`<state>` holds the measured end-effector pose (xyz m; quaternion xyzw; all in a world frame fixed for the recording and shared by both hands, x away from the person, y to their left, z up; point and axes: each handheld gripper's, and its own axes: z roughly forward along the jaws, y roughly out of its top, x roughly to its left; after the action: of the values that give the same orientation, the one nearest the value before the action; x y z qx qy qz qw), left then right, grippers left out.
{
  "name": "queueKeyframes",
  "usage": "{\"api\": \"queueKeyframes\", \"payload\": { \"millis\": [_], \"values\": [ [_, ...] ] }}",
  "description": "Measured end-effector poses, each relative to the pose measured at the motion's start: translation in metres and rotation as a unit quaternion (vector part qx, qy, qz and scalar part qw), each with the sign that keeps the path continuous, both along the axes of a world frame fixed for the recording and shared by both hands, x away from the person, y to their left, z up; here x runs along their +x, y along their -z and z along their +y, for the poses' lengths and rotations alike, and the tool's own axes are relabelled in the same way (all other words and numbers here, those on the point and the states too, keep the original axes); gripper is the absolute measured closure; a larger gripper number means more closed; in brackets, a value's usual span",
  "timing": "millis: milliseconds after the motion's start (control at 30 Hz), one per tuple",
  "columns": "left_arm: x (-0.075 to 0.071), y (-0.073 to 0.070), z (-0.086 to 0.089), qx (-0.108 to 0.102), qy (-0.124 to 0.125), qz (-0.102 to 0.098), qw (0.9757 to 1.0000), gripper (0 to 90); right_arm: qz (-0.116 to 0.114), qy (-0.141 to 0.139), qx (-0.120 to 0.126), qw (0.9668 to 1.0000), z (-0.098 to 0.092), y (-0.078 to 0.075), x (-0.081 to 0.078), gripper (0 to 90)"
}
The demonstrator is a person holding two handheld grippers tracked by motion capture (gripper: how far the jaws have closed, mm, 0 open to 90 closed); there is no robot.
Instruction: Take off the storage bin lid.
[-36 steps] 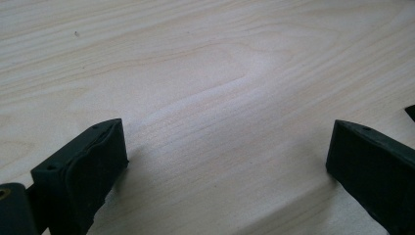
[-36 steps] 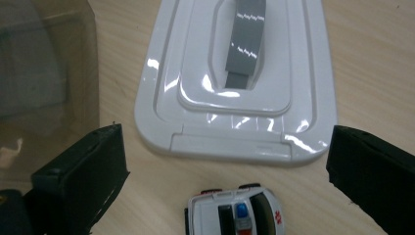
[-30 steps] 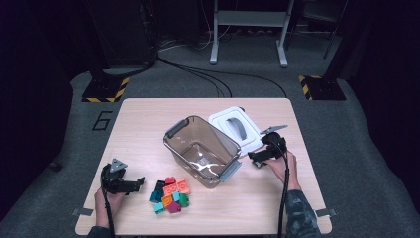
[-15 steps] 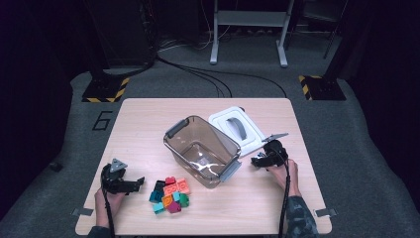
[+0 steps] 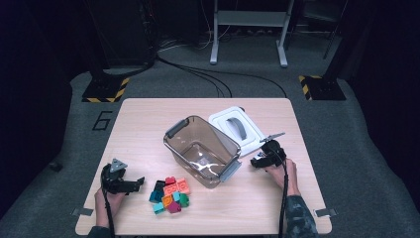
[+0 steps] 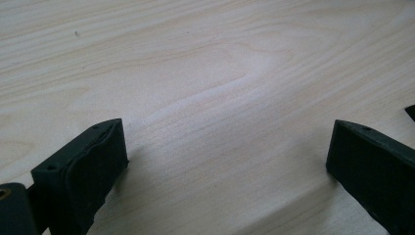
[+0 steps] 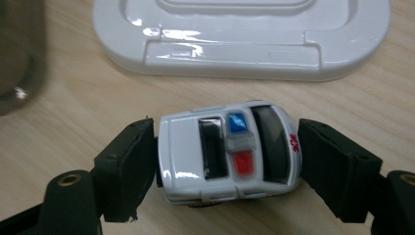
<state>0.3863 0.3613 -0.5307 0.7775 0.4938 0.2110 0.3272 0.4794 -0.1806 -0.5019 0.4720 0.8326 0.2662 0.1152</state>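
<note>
We have our right claw (image 7: 227, 161) clamped on the little police car (image 7: 229, 152), low on the counter (image 5: 148, 124) by the white lid (image 7: 244, 39). Our left claw (image 6: 225, 161) is wide apart. The bin (image 5: 198, 144) waits, and the blocks (image 5: 170, 194) too.

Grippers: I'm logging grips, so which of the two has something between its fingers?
The right gripper: a white toy police car sits between its fingers. The left gripper spans bare table.

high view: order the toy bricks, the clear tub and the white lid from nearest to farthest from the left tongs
1. Toy bricks: a small heap just right of the left tongs, near the table's front edge.
2. Clear tub: mid-table, beyond the bricks and further right.
3. White lid: behind the tub on its right, farthest away.
</note>
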Motion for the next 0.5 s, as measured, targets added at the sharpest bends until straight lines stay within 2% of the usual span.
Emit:
{"api": "queueKeyframes", "payload": {
  "millis": [33,100,233,400,500],
  "values": [
    [0.0001,0.0003,-0.0001,-0.001,-0.001,-0.001,1.0,1.5,-0.004,0.0,-0.012,0.9999,0.0014,0.0017,-0.0002,22.7],
    [0.0001,0.0002,-0.0001,-0.001,0.0,-0.001,1.0,1.4,-0.003,-0.003,-0.008,1.0,0.0022,0.0018,-0.0002,23.4],
    [0.0001,0.0004,-0.0002,-0.001,-0.001,-0.002,1.0,1.5,-0.003,-0.002,-0.018,0.9998,0.0044,0.0014,-0.0008,23.9],
    [0.0001,0.0004,-0.0002,-0.001,-0.001,-0.002,1.0,1.4,-0.003,0.006,-0.012,0.9999,0.0038,0.0015,-0.0008,24.2],
    [0.0,0.0001,-0.0001,0.0,0.0,-0.001,1.0,1.4,-0.004,0.009,0.002,1.0,0.0014,-0.0002,-0.0015,24.3]
  ]
}}
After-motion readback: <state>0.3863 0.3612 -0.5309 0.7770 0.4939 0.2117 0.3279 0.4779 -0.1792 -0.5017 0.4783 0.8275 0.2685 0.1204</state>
